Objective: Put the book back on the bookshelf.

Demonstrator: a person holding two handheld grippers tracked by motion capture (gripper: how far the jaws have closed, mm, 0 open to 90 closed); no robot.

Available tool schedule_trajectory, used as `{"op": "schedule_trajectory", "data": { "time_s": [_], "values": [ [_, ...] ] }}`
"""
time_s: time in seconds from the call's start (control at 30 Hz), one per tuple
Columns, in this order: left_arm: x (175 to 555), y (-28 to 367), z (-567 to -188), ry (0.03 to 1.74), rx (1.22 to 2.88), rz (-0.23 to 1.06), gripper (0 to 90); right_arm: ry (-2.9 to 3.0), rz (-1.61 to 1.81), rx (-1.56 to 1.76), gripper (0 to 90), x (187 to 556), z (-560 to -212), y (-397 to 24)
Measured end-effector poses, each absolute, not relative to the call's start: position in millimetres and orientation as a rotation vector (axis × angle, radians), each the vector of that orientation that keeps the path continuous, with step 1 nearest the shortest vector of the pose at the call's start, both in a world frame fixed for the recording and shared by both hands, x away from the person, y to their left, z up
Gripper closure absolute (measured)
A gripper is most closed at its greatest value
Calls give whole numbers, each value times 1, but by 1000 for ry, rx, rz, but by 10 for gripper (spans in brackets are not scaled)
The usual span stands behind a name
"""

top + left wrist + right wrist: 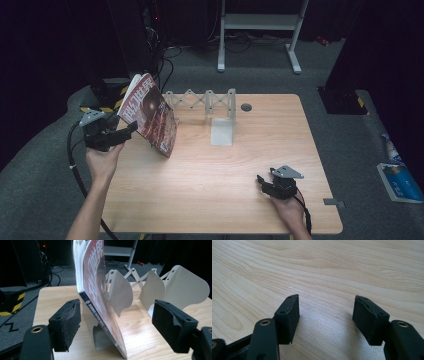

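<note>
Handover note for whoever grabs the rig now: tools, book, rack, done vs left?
Left tool: jaws open wide on either side of the book, neither pad clearly touching it.
Book: stands tilted on its lower corner at the table's left side, at the left end of the white expanding rack; whether it leans on a divider I cannot tell.
Right tool: open, holding nothing, low over bare table near the front right.
Done: book brought up to the rack.
Left: probably seat it upright between dividers.
</note>
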State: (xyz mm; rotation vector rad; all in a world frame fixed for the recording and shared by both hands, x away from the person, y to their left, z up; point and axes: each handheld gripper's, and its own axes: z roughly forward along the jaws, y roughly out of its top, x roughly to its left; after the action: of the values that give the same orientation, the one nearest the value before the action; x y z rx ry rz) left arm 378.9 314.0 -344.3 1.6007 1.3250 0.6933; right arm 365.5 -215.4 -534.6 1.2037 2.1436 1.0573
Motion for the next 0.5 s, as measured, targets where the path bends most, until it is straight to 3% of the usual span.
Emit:
{"op": "schedule_trajectory", "data": {
  "time_s": [0.5],
  "values": [
    [363, 303, -351, 1284, 1630, 679, 239, 2145, 1057, 1204, 383, 366, -535, -216]
  ]
}}
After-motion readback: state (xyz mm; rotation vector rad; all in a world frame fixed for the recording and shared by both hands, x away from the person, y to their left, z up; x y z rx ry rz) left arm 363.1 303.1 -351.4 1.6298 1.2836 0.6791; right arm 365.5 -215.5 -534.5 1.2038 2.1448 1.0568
